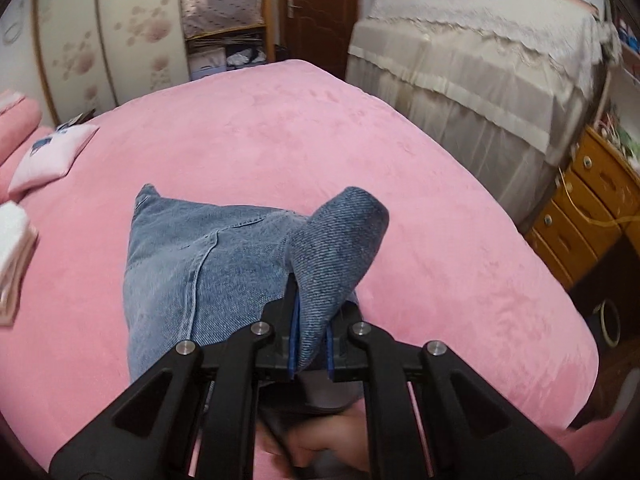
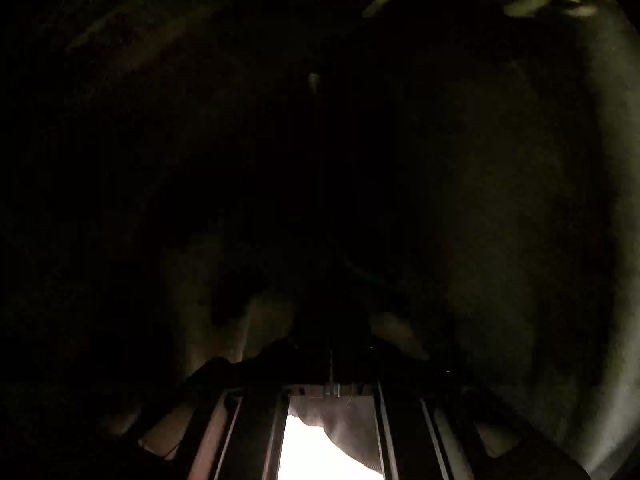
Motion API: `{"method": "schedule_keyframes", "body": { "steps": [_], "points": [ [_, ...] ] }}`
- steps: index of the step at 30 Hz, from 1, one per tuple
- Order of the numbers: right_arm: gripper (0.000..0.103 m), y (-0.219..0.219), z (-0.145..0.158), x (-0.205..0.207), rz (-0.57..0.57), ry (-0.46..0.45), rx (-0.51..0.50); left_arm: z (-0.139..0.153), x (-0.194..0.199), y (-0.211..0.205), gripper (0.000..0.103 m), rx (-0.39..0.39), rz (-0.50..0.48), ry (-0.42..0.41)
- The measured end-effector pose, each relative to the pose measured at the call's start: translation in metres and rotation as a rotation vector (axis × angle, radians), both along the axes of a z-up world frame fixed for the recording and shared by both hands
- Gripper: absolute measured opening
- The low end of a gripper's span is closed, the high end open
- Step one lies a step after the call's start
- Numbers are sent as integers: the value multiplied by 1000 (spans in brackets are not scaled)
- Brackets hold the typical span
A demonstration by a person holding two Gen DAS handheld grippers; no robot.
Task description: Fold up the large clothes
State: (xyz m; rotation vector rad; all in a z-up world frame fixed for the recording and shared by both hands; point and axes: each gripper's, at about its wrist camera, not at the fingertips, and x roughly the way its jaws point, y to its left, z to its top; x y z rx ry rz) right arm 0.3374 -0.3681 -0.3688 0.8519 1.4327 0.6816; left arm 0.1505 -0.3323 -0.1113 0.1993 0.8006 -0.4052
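Blue denim jeans [image 1: 192,264] lie on the pink bed [image 1: 440,264], partly folded, in the left wrist view. My left gripper [image 1: 312,344] is shut on a fold of the jeans' denim [image 1: 340,248] and holds that fold lifted above the rest. The right wrist view is almost black, as if covered by cloth. There my right gripper [image 2: 330,364] shows only as a dark outline with its jaws close together; whether it holds anything cannot be told.
A folded pink garment [image 1: 52,156] and a white and pink folded stack [image 1: 12,256] lie on the bed's left side. A cloth-covered table [image 1: 480,72] and a wooden drawer chest [image 1: 588,204] stand to the right. A wardrobe [image 1: 100,32] and door [image 1: 316,8] are behind.
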Motion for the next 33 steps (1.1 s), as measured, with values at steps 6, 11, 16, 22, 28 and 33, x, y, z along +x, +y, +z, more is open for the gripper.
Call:
{"method": "schedule_keyframes", "body": {
  "steps": [6,11,16,22,28,33],
  "points": [
    [0,-73,24,-43,-46,39,-45,5,15,9,9,49,-15,35],
    [5,-175,73,-95,-242,10,-229,-36,32,6,34,122,-55,307],
    [12,-266,121,-137,-362,-23,-401,-68,18,11,52,136,-86,439],
    [40,-263,169,-125,-338,-62,-360,-62,-2,21,52,122,-98,448],
    [44,-162,180,-105,-163,-59,-348,-49,2,65,53,44,92,474],
    [48,-93,157,-92,-33,5,-515,-47,13,116,53,-20,272,482]
  ]
}}
